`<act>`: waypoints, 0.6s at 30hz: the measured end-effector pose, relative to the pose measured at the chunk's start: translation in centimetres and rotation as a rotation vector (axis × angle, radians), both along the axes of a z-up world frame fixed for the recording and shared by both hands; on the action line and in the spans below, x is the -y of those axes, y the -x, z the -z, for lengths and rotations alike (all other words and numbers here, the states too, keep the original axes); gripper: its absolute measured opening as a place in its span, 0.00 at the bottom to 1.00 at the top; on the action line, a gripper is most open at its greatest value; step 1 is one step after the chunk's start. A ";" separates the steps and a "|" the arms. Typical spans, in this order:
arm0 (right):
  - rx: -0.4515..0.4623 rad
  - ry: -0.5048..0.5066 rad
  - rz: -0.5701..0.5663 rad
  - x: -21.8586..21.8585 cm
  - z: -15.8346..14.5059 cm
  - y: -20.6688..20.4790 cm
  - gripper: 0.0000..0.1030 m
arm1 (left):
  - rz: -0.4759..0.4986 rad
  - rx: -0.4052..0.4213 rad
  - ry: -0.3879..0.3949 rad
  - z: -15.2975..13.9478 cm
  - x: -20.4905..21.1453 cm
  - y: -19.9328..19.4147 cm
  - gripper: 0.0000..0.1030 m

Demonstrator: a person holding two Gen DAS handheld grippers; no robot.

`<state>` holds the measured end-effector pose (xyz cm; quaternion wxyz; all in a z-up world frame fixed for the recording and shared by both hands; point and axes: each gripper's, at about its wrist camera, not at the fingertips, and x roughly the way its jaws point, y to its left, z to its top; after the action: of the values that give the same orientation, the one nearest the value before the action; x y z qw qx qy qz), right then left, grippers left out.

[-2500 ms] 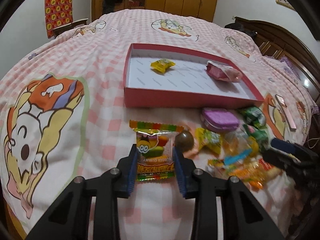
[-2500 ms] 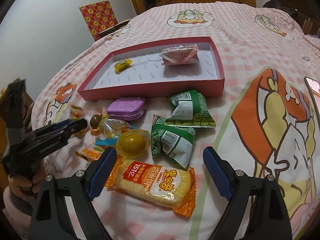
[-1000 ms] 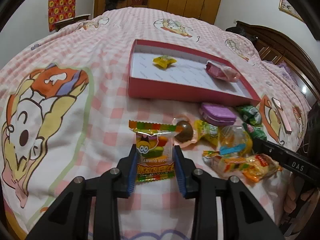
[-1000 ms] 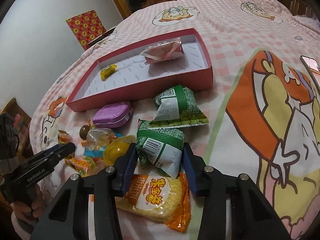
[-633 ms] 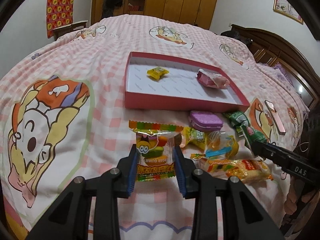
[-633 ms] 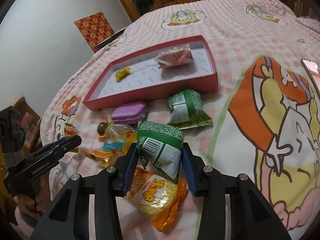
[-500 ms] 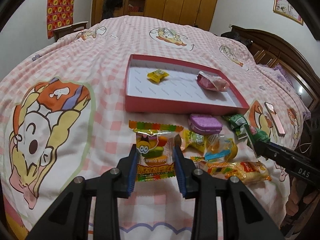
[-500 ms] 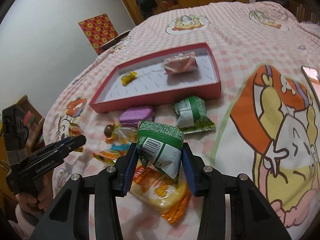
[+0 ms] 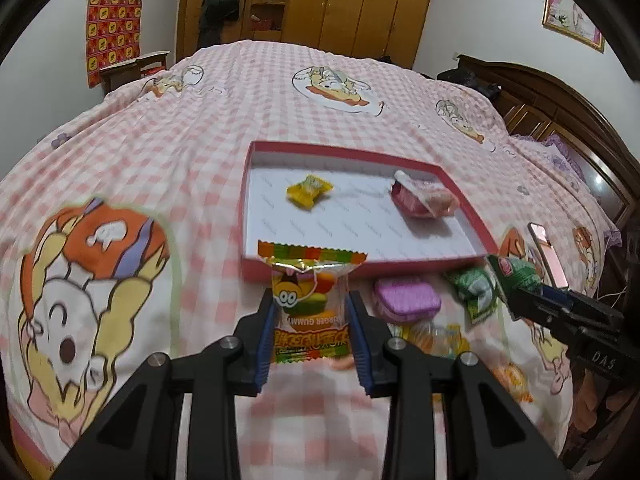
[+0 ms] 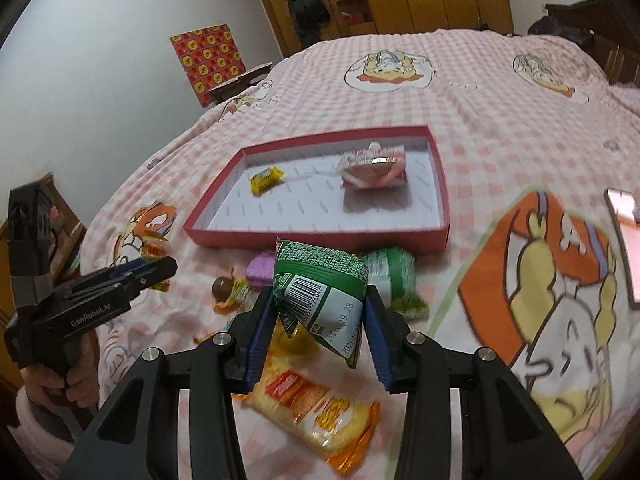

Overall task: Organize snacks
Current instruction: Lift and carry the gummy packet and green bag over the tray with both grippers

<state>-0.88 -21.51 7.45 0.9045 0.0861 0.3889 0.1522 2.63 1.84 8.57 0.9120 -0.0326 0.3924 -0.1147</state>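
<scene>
My left gripper (image 9: 310,304) is shut on a colourful gummy packet (image 9: 310,300), held in the air just short of the red tray (image 9: 362,270). In the right wrist view my right gripper (image 10: 320,300) is shut on a green snack packet (image 10: 320,284) with a barcode, lifted above the pile. The red tray (image 10: 320,238) holds a yellow candy (image 10: 265,179) and a pink wrapped snack (image 10: 374,168). Each gripper also shows in the other view: the left gripper (image 10: 160,268) at the left edge, the right gripper (image 9: 516,284) with its green packet at the right edge.
Loose snacks lie on the pink checked bedspread (image 9: 200,152) before the tray: a purple tin (image 9: 406,298), a second green packet (image 10: 394,276), an orange cracker pack (image 10: 316,408), a chocolate ball (image 10: 222,287). A phone (image 10: 626,216) lies at right. A wooden headboard (image 9: 560,108) borders the bed.
Both grippers have risen with their packets off the bed. The red tray now sits closer beneath them in both views.
</scene>
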 end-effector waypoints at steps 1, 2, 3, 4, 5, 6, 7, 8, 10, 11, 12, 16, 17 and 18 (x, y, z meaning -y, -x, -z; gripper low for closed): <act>0.003 0.008 0.001 0.0 -0.1 -0.3 0.43 | 0.002 -0.001 0.000 -0.1 0.1 -0.4 0.34; 0.005 0.017 0.002 0.0 -0.2 -0.7 0.43 | 0.007 -0.003 0.001 -0.2 0.2 -1.1 0.34; 0.005 0.024 0.003 0.1 -0.3 -1.0 0.43 | 0.012 -0.004 0.003 -0.3 0.3 -1.5 0.34; 0.003 0.031 0.004 0.1 -0.4 -1.4 0.43 | 0.015 -0.005 0.004 -0.4 0.5 -2.0 0.34; 0.002 0.034 0.004 0.2 -0.5 -1.7 0.43 | 0.017 -0.006 0.005 -0.5 0.6 -2.5 0.34; 0.000 0.040 0.005 0.3 -0.6 -2.1 0.43 | 0.020 -0.006 0.006 -0.5 0.7 -2.9 0.34; -0.001 0.044 0.005 0.4 -0.7 -2.5 0.43 | 0.022 -0.006 0.006 -0.5 0.9 -3.3 0.34; -0.002 0.048 0.008 0.5 -0.7 -2.9 0.43 | 0.021 -0.012 0.005 -0.4 1.1 -3.9 0.34; -0.006 0.050 0.014 0.7 -0.8 -3.7 0.43 | 0.027 -0.021 0.008 -0.2 1.3 -4.7 0.34; -0.009 0.049 0.019 0.9 -0.9 -4.1 0.43 | 0.030 -0.025 0.006 -0.1 1.6 -5.2 0.34; -0.011 0.048 0.022 1.0 -0.9 -4.5 0.43 | 0.031 -0.028 -0.001 0.1 1.8 -5.6 0.34; -0.014 0.061 0.024 1.1 -0.9 -6.1 0.43 | 0.042 -0.042 -0.030 0.9 2.6 -7.2 0.34; -0.016 0.066 0.022 1.0 -0.8 -6.2 0.43 | 0.045 -0.044 -0.035 1.1 2.8 -7.5 0.34; -0.019 0.072 0.022 1.0 -0.7 -6.5 0.43 | 0.047 -0.045 -0.039 1.2 2.9 -7.7 0.34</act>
<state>5.63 -22.47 8.15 0.9050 0.0591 0.4015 0.1273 10.37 -1.08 7.33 0.9005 -0.0079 0.4156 -0.1277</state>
